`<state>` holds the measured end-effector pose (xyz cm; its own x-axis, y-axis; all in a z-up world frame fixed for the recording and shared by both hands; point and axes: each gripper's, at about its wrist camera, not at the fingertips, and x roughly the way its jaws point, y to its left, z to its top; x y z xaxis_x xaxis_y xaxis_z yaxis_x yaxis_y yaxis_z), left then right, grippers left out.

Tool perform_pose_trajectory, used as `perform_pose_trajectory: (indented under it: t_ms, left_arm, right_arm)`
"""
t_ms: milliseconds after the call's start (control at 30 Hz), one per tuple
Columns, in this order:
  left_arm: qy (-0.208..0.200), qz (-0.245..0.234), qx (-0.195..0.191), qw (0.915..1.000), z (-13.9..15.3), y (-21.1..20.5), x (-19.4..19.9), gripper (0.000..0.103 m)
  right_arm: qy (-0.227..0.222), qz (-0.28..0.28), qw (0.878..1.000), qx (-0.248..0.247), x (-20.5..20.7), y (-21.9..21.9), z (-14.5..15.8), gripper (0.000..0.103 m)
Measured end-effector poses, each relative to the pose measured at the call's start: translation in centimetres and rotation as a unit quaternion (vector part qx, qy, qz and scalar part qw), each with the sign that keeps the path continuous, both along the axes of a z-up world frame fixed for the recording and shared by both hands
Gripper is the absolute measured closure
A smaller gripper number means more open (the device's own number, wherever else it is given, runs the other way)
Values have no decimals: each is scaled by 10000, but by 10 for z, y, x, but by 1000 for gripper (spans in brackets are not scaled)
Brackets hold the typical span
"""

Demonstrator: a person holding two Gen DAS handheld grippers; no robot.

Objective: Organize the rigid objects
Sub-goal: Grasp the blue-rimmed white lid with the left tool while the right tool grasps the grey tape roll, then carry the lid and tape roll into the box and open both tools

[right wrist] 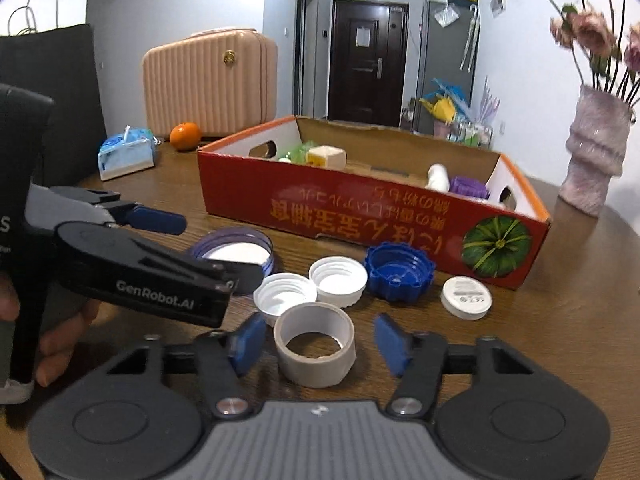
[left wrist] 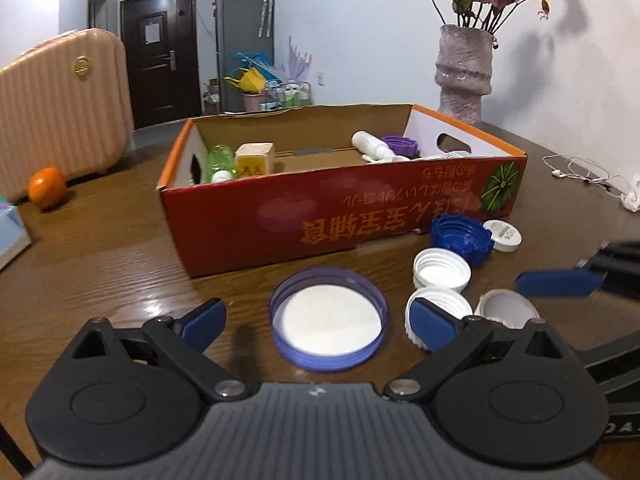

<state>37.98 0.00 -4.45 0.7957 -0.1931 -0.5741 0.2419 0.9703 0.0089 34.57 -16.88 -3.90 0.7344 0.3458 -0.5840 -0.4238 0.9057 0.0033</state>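
Several loose lids lie on the wooden table in front of a red cardboard box [left wrist: 280, 216] [right wrist: 360, 204]. My left gripper [left wrist: 320, 320] is open, its fingers on either side of a wide purple lid [left wrist: 328, 318] [right wrist: 234, 250]. My right gripper [right wrist: 320, 344] is open around a grey ring-shaped cap [right wrist: 316, 344] [left wrist: 506, 312]. Two white threaded caps [right wrist: 312, 284] [left wrist: 440, 270], a blue cap [right wrist: 400, 272] [left wrist: 460, 238] and a flat white lid [right wrist: 466, 296] [left wrist: 502, 234] lie beyond. The box holds a green bottle [left wrist: 220, 160], a yellow cube [left wrist: 256, 158], a white bottle [left wrist: 372, 144] and a purple lid [left wrist: 400, 145].
A pink vase of dried roses [left wrist: 464, 72] [right wrist: 596, 152] stands right of the box. An orange [left wrist: 47, 188] [right wrist: 185, 136], a tissue pack [right wrist: 126, 152] and a pink suitcase [right wrist: 210, 84] are to the left. White earphones [left wrist: 576, 170] lie at the far right.
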Motion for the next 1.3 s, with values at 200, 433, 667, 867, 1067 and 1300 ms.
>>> perform_pose_trajectory:
  t_ms: [200,433,667,867,1067,1300]
  left_arm:
    - [273,-87,-182,9994,-3,1,13,35]
    - [173,18,-66,9998,-1,2,4,36]
    - [-301,171,-93,9994,28,-7,-52,36]
    - [-534,351,-278,9976,50,-7,-115,36]
    - [-919,426,-274,9945,73,-8,-164,36]
    - [-1107,264,-284,9931,85,-21,-187,36]
  right_arm:
    - [198,10,9997,144,8,-6,-5,60]
    - [82,-60,9999,82,-2,-10,1,61]
    - [-169,-356,9991,172,-37,-37,21,61]
    - [-400,-600,9967,370,-74,-61,36,61]
    - [-691,-601,9946,494,-111,-72,51,61]
    - [-830,-642,9928,576,-131,-80,59,61]
